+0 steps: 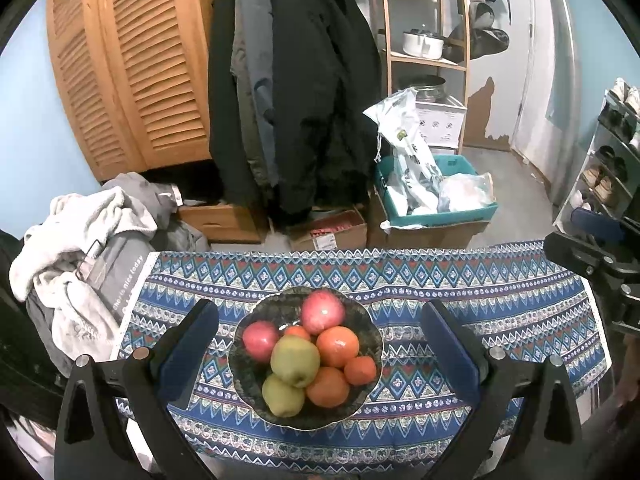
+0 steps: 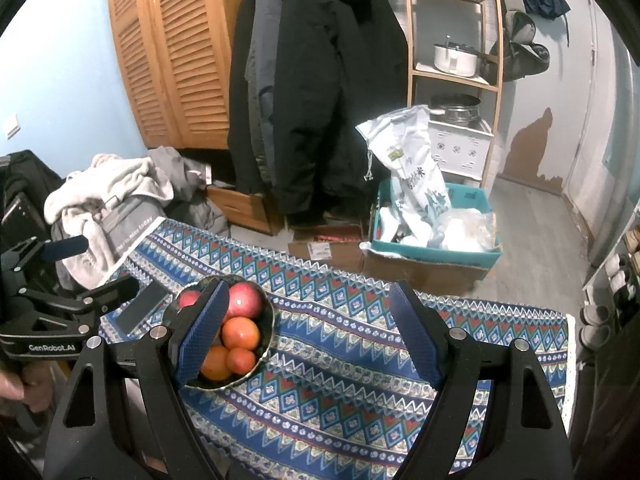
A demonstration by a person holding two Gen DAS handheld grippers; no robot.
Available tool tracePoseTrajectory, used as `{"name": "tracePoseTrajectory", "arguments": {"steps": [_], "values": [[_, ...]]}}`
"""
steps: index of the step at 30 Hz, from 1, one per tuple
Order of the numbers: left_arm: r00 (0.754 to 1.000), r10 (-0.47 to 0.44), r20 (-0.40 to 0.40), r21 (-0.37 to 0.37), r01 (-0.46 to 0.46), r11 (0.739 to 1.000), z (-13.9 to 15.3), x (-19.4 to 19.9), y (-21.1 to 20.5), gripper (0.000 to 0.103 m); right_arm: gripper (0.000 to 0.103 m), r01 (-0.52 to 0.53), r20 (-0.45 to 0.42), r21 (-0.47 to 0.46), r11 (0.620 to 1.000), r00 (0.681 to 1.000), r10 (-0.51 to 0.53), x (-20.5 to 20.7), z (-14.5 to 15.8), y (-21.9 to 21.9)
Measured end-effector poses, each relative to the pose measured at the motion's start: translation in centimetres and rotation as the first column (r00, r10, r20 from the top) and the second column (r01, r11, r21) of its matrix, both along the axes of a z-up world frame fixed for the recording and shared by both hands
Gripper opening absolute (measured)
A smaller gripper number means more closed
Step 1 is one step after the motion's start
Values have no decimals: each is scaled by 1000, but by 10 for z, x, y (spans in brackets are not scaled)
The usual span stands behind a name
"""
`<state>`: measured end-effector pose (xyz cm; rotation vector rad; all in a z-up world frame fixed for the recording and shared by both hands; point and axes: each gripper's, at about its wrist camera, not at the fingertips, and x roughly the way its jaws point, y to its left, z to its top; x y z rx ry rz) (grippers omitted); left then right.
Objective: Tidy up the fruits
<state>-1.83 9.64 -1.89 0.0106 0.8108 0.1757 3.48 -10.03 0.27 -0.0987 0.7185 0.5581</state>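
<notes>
On the cloth (image 1: 480, 300), all fruit (image 1: 308, 356) sits heaped in the bowl (image 1: 374, 340). Both grippers, left (image 1: 320, 344) and right (image 2: 308, 332), hover spread and empty. This fits either sorting to come or gathering done

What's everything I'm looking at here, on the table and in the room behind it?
Bowl: one, dark, on the table.
Red apples: two, far side of bowl.
Green apples: two, near side.
Oranges: four, right side.
Tablecloth: one, blue patterned, covering the table.
Coats: several, dark, hanging behind.
Wardrobe: one, wooden, louvred, left.
Laundry pile: grey and white, left of table.
Teal box: one, holding white bags, on floor.
Shelf: one, wooden, holding pots.
Left gripper: open, over bowl.
Right gripper: open, right of bowl.
</notes>
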Motion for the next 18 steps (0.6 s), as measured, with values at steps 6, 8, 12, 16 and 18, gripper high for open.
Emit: {"name": "tracePoseTrajectory", "arguments": {"steps": [6,8,12,16,18], "values": [[1000,1,5,-1,-1,1000,0,0,0,102,81,1,-1,-1,1000,1000,-1,0,-1,0],[1000,0,7,-1,0,1000,0,-1,-1,102,81,0,-2,-2,1000,1000,0,0,-1,0],[1000,2,8,-3,-2,1000,0,-1,0,102,81,0,-1,-2,1000,1000,0,0,-2,-1],[1000,10,9,-9,-10,1000,1,-1,3,102,81,0,-2,-2,1000,1000,0,0,-2,-1],[1000,5,7,-7,-5,1000,1,0,3,102,81,-1,-3,-3,1000,1000,0,-1,-2,-2]]}}
